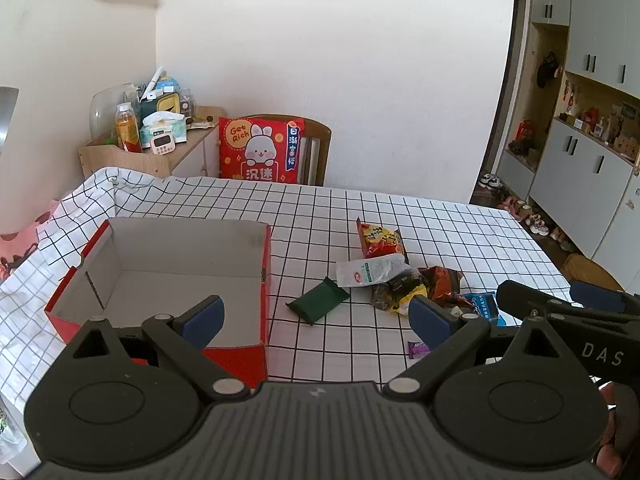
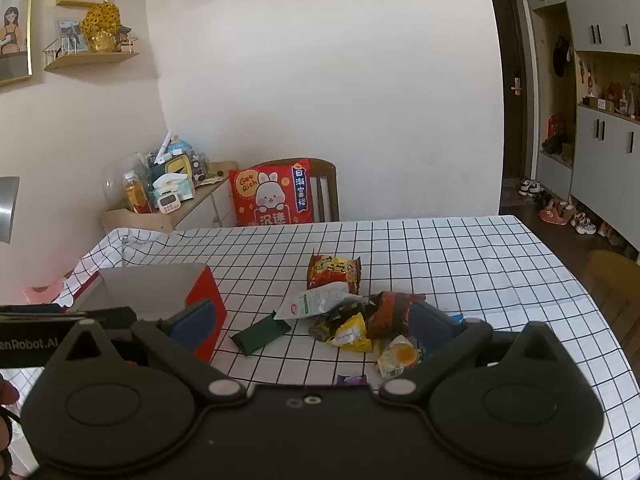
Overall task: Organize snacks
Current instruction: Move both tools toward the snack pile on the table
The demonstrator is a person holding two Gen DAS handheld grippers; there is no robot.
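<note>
An open red cardboard box (image 1: 160, 276) with a bare white inside sits at the left on the checked tablecloth (image 1: 440, 220); it also shows in the right wrist view (image 2: 204, 300). Right of it lie a dark green packet (image 1: 318, 301) (image 2: 262, 334), a white packet (image 1: 370, 271), a red-yellow packet (image 1: 380, 240) (image 2: 334, 270), a brown-orange packet (image 1: 440, 280) and a small purple packet (image 1: 418, 348). My left gripper (image 1: 316, 320) is open and empty, above the box's right wall. My right gripper (image 2: 310, 328) is open and empty over the snack pile.
A wooden chair with a red rabbit cushion (image 1: 260, 150) stands at the table's far side. A cluttered side cabinet (image 1: 152, 148) is at the far left. Grey cupboards (image 1: 580, 160) and shoes line the right wall. A second chair (image 2: 612, 276) is at the table's right.
</note>
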